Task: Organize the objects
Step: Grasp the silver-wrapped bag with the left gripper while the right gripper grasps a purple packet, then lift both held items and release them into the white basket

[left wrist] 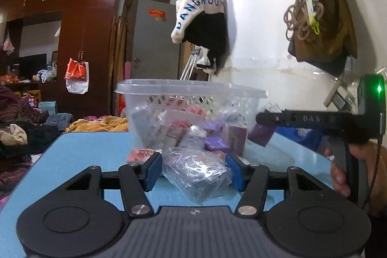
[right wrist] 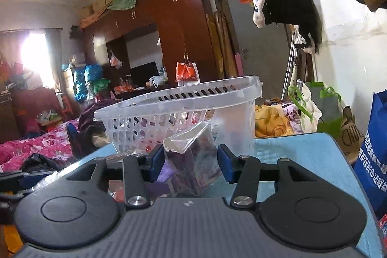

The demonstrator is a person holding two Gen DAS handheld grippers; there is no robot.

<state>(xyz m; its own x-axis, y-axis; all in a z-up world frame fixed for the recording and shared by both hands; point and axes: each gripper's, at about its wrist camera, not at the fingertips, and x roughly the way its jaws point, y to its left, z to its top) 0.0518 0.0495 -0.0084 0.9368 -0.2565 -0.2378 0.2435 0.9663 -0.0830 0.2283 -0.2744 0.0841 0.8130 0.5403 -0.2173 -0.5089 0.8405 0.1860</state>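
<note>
My left gripper (left wrist: 194, 169) is shut on a clear-wrapped packet (left wrist: 196, 173), held just above the blue table (left wrist: 84, 151). Its blue pads (left wrist: 153, 169) press on both sides of the wrap. Straight ahead stands a clear plastic basket (left wrist: 191, 91) with several packets inside it. At the right, my right gripper (left wrist: 260, 117) is seen from the side, holding a purple packet (left wrist: 262, 134) near the basket's right end. In the right wrist view, the right gripper (right wrist: 192, 163) is shut on that purple packet in clear wrap (right wrist: 193, 161), in front of the basket (right wrist: 169, 103).
A pink packet (left wrist: 140, 152) and purple packets (left wrist: 215, 142) lie on the table by the basket's foot. A person's hand (left wrist: 338, 175) grips the right tool. A blue bag (right wrist: 372, 156) and green-handled bags (right wrist: 321, 108) stand off the table's right edge. A cluttered bed (right wrist: 36, 144) lies to the left.
</note>
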